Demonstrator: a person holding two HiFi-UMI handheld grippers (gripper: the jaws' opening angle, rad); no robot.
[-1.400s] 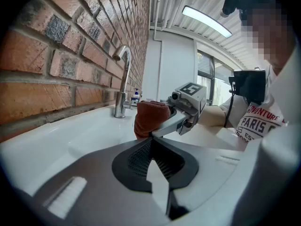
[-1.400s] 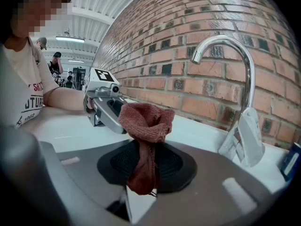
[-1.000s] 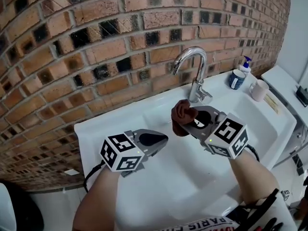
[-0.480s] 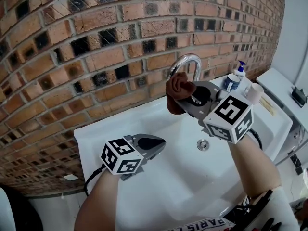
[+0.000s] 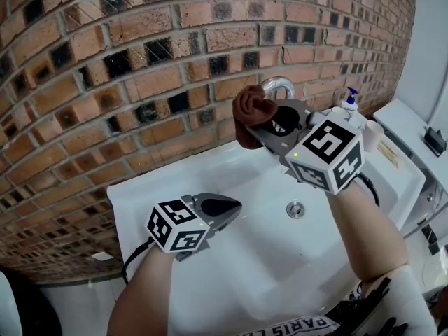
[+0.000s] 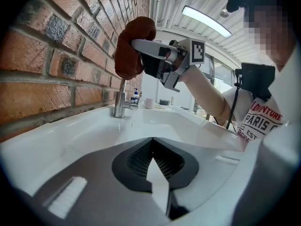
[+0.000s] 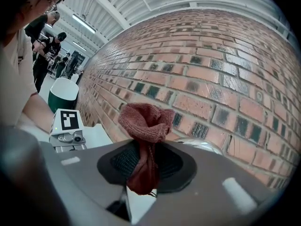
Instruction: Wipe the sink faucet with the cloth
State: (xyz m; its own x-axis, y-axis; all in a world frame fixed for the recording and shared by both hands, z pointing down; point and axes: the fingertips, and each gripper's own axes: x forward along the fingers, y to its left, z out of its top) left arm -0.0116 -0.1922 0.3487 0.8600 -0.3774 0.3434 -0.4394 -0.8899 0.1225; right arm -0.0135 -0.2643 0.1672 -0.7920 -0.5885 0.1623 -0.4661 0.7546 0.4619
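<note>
Raised from over the basin, the right gripper is now clamped on the brown cloth beside the faucet arch, forearm stretched up across the sink. Wiping well likely means pressing the wad onto the chrome curve and sliding along it. The left gripper, closed on nothing, hovers low over the basin.

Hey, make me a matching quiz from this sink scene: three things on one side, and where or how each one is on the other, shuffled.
Things:
1 cloth
2 left hand-held gripper
3 mug

States:
A shut, empty, over the sink
B standing on the ledge right of the faucet
C pinched in the right hand-held gripper

Pairs: 1-C, 2-A, 3-B
</note>
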